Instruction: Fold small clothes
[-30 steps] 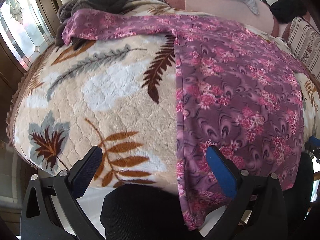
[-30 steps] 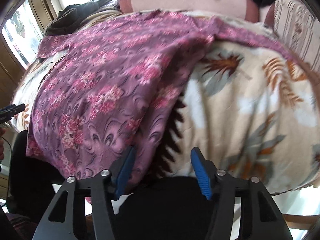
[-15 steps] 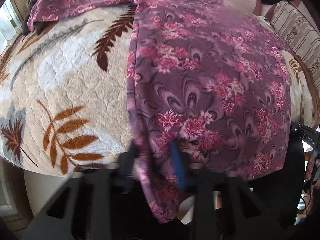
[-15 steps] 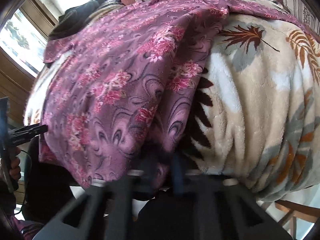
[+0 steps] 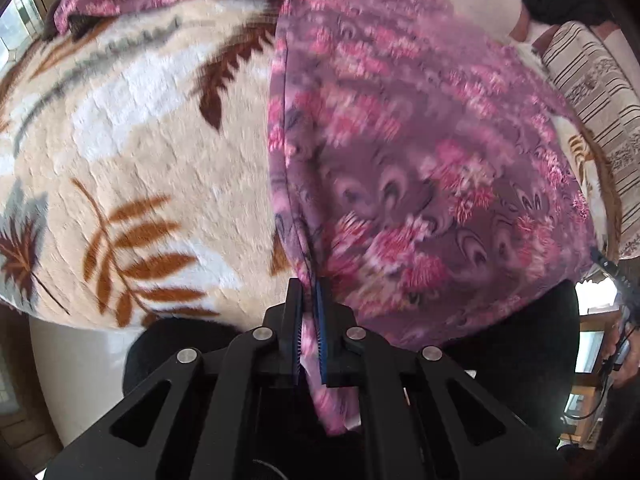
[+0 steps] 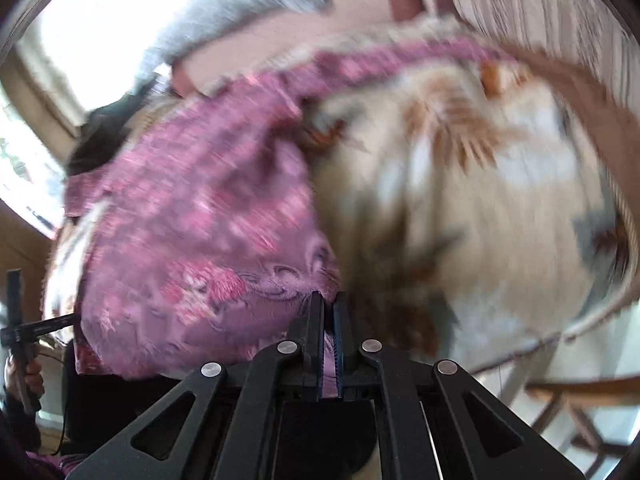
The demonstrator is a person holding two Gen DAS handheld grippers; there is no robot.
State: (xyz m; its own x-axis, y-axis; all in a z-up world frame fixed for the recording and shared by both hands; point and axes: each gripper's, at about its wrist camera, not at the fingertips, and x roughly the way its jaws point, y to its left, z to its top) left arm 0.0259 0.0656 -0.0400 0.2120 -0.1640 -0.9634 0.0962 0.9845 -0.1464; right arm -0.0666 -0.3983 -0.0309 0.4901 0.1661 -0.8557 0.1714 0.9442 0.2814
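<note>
Far left, the blanket showed its cream pile and rust leaf print, spread over the surface under everything. Next along lay the shirt, purple with pink flowers, flat on the blanket with its near hem hanging over the edge toward the person.

The left gripper had its jaws pressed together on the shirt's left bottom corner, right at the side seam, cloth bunched between the pads and a tail of it dangling below. Over to the right view (badly smeared, so details were thin): the right gripper was likewise clamped tight on the shirt, on its right bottom corner, with pink cloth showing between the jaws. Beyond it the blanket ran off to the right.

By the look of it, the shirt was thin, light and limp. It would drape and sag between the two pinch points, with no stiffness to hold a line. The weave looked smooth, so it might slip on the plush pile or creep out of a shallow pinch. The hem corners, at the seams, seemed the sound places to hold, since doubled cloth grips better.

No brand, label or writing could be read anywhere.
</note>
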